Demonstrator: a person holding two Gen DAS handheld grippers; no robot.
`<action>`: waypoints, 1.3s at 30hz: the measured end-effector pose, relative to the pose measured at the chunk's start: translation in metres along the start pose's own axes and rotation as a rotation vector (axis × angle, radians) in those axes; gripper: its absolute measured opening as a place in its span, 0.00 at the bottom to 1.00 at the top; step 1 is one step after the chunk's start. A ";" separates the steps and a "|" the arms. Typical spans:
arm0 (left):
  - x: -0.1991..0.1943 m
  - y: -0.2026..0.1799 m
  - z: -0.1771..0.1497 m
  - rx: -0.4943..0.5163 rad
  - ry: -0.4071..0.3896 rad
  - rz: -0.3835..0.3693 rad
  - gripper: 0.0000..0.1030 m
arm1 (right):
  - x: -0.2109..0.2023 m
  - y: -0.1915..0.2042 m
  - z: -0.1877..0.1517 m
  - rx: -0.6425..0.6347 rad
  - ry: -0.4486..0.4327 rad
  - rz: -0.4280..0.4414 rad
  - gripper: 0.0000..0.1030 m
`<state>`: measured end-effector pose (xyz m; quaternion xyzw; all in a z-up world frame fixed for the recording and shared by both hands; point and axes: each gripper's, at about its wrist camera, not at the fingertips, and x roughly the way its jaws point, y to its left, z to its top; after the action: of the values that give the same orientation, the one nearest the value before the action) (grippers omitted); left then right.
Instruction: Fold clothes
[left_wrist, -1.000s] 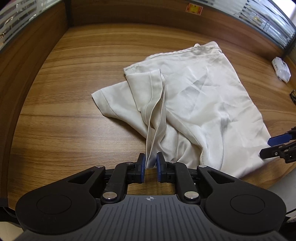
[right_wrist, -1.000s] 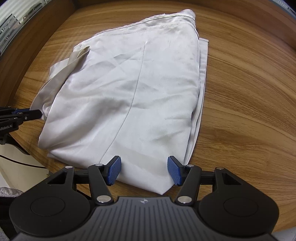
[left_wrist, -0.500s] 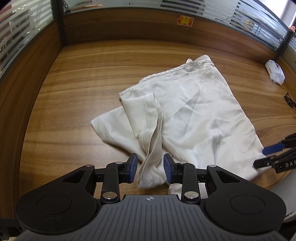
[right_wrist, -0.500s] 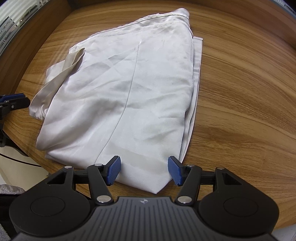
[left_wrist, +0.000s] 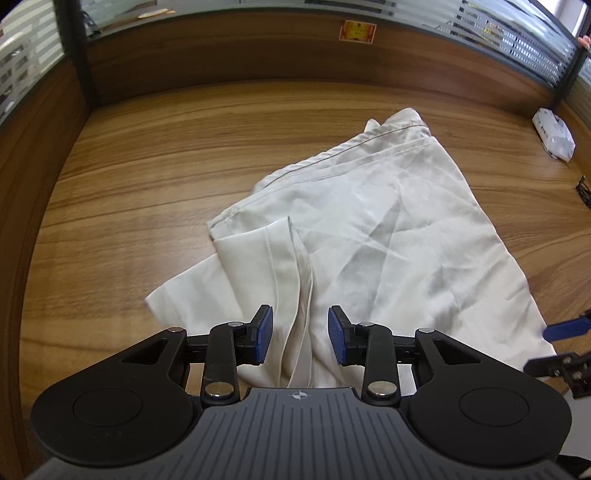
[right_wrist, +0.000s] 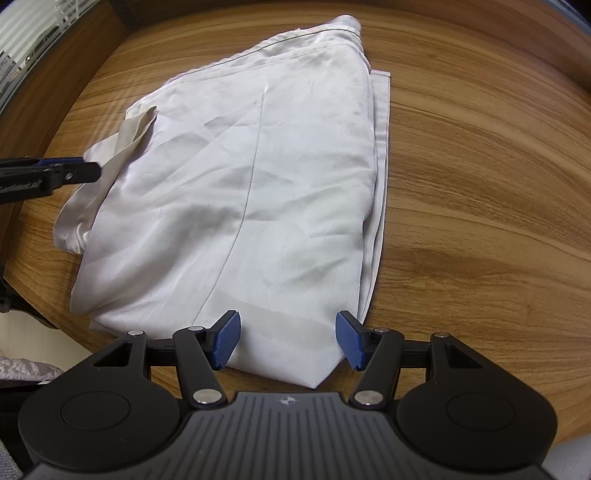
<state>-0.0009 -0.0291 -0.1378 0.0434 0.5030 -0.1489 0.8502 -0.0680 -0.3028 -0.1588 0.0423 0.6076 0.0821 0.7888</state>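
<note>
A cream-white garment (left_wrist: 388, 240) lies roughly folded on the wooden table (left_wrist: 147, 166), with a sleeve flap (left_wrist: 258, 266) turned over its left side. My left gripper (left_wrist: 300, 314) is open just above the flap's loose hem, which runs between the blue pads without touching them. In the right wrist view the garment (right_wrist: 258, 184) spreads flat, and my right gripper (right_wrist: 288, 321) is open, straddling its near corner with the pads off the cloth. Each gripper also shows in the other's view: the right gripper (left_wrist: 565, 332) and the left gripper (right_wrist: 70, 170).
A wooden partition (left_wrist: 258, 55) with blinds above it walls the table at the back and left. A white packet (left_wrist: 554, 134) and a small black clip (left_wrist: 583, 188) lie at the far right. The table's near edge (right_wrist: 48, 325) runs just behind the garment.
My left gripper's jaws have parted and let go of the sleeve hem, which now lies slack on the garment. That gripper has drawn back from the cloth. The right gripper has kept still.
</note>
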 end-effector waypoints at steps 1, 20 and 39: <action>0.003 -0.001 0.001 0.002 0.002 0.006 0.35 | 0.000 0.000 -0.001 0.002 0.000 -0.001 0.63; 0.002 0.023 -0.012 -0.098 -0.055 0.154 0.22 | -0.002 -0.008 -0.011 0.024 0.003 -0.012 0.63; -0.036 0.026 -0.047 -0.156 -0.010 0.161 0.26 | -0.006 -0.021 -0.013 0.020 -0.017 -0.002 0.65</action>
<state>-0.0493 0.0140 -0.1315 0.0165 0.5039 -0.0404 0.8627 -0.0803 -0.3245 -0.1603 0.0503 0.6017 0.0750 0.7936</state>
